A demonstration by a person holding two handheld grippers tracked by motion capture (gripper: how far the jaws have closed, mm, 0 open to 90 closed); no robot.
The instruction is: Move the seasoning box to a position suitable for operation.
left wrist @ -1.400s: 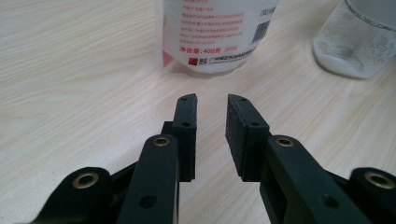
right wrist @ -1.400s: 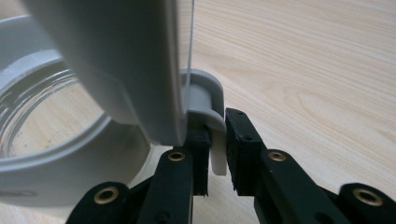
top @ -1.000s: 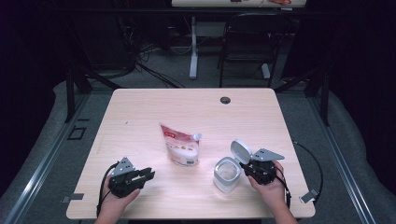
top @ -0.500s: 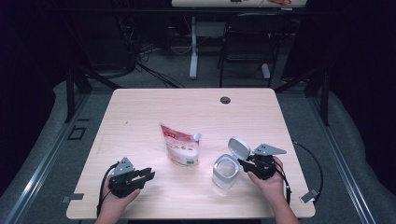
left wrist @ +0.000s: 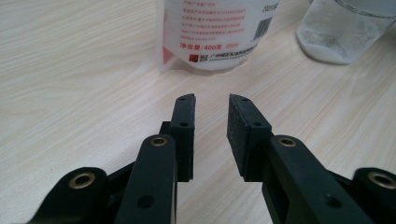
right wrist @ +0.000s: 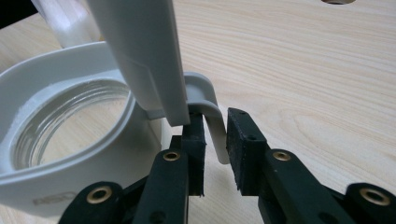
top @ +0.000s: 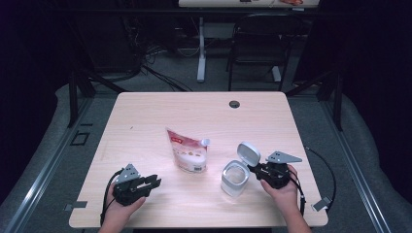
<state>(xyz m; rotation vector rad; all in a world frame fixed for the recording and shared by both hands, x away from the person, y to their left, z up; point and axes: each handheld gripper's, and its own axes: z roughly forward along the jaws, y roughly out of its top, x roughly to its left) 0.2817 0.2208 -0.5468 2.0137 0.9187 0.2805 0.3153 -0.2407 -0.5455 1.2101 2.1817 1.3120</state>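
While the left gripper rests on the table with jaws apart and empty, facing the pouch, the right gripper has just been closing. Its jaws straddle the handle of the open-lidded jar, not visibly clamping it.

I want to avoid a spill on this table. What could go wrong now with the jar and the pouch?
1. The right gripper has the thin handle of the jar between its jaws, which have just been closing; a pull could tip the light jar.
2. The open lid stands up beside that gripper and could get knocked.
3. The pouch stands close to the jar; a sideways move could topple it.
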